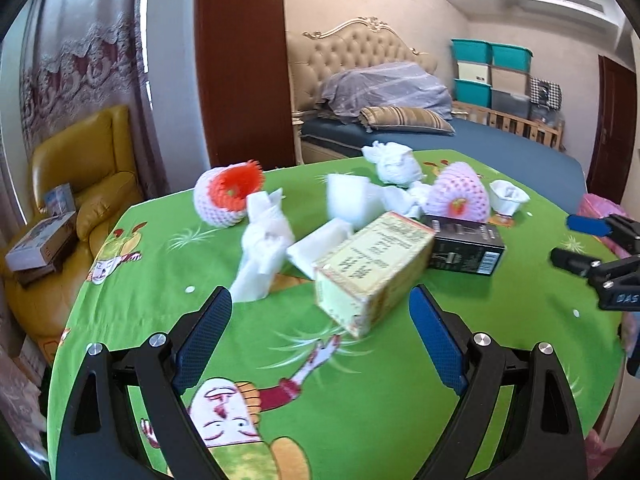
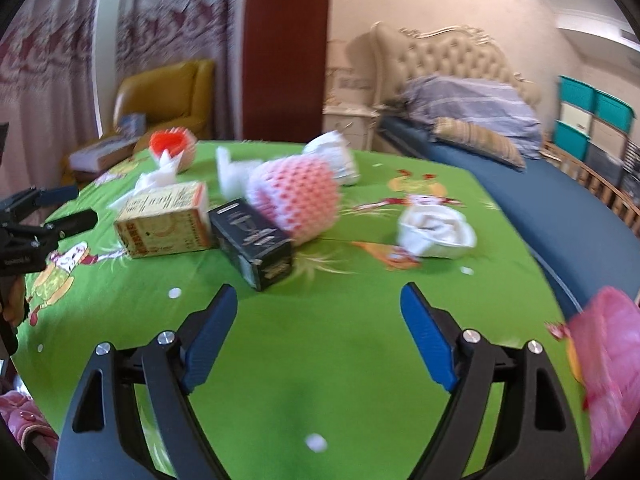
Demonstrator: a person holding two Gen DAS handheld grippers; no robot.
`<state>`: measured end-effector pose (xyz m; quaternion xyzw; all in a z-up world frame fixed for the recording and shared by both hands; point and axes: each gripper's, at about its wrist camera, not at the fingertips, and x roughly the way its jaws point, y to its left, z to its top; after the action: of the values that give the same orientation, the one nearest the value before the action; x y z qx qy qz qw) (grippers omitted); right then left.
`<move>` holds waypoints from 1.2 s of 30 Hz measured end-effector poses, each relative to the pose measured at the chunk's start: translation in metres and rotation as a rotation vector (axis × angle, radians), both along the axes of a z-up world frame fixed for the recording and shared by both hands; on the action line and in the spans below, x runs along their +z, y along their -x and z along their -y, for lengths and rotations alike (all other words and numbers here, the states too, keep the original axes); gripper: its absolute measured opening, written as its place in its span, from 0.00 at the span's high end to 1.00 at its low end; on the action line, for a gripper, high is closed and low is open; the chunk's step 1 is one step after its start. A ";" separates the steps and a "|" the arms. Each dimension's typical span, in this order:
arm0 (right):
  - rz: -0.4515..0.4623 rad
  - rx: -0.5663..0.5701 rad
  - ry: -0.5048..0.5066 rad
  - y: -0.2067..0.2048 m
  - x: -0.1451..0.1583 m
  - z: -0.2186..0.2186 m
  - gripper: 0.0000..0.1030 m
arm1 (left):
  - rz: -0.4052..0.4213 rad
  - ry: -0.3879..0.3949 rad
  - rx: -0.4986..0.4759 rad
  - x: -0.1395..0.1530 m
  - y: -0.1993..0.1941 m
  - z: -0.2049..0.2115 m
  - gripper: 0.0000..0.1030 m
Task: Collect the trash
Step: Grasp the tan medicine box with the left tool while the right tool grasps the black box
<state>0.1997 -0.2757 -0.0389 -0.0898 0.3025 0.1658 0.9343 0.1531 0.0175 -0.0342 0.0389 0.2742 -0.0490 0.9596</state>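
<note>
Trash lies on a green cartoon tablecloth [image 1: 168, 264]. A yellow carton [image 1: 372, 268] sits just ahead of my left gripper [image 1: 322, 300], which is open with nothing between its fingers. Behind the carton are a black box [image 1: 464, 246], crumpled white tissues [image 1: 262, 244], white foam pieces [image 1: 348, 200], a foam fruit net with a red centre [image 1: 228, 196], a pink foam net [image 1: 460, 192] and a white paper cup [image 1: 508, 196]. My right gripper [image 2: 318, 300] is open over bare cloth, short of the black box [image 2: 252, 244], the pink net [image 2: 296, 200] and the crumpled white cup [image 2: 436, 232].
A pink plastic bag [image 2: 608, 360] hangs at the table's right edge. A bed [image 1: 460, 136] stands behind the table, a yellow armchair [image 1: 80, 184] with boxes to the left, teal storage bins [image 1: 492, 64] at the back. Each gripper shows at the edge of the other's view.
</note>
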 end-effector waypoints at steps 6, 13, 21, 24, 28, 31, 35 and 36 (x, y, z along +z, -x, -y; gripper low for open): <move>-0.073 0.078 0.056 -0.039 -0.012 -0.037 0.21 | -0.005 0.011 0.016 -0.003 0.000 -0.010 0.18; -0.135 0.120 0.047 -0.076 -0.017 -0.059 0.21 | -0.014 0.021 0.003 -0.004 -0.003 -0.011 0.18; -0.072 0.095 0.018 -0.055 -0.007 -0.048 0.59 | -0.044 0.052 -0.017 -0.004 -0.025 -0.007 0.18; -0.052 0.058 0.001 -0.040 -0.005 -0.038 0.61 | -0.056 0.039 -0.048 -0.006 -0.036 0.005 0.18; -0.042 0.026 -0.046 -0.022 -0.002 -0.024 0.61 | -0.091 0.018 -0.084 -0.013 -0.056 0.021 0.18; -0.027 -0.007 -0.067 -0.013 0.001 -0.011 0.61 | -0.121 0.014 -0.105 -0.017 -0.069 0.031 0.18; -0.027 -0.049 -0.092 -0.003 0.001 0.007 0.61 | -0.140 0.075 -0.164 -0.016 -0.067 0.040 0.18; -0.025 -0.060 -0.098 0.000 0.001 0.012 0.61 | -0.145 0.091 -0.192 -0.015 -0.061 0.045 0.18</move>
<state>0.1998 -0.2881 -0.0382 -0.0327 0.3084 0.1535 0.9382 0.2141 -0.0280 -0.0489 0.0180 0.3352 -0.1556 0.9291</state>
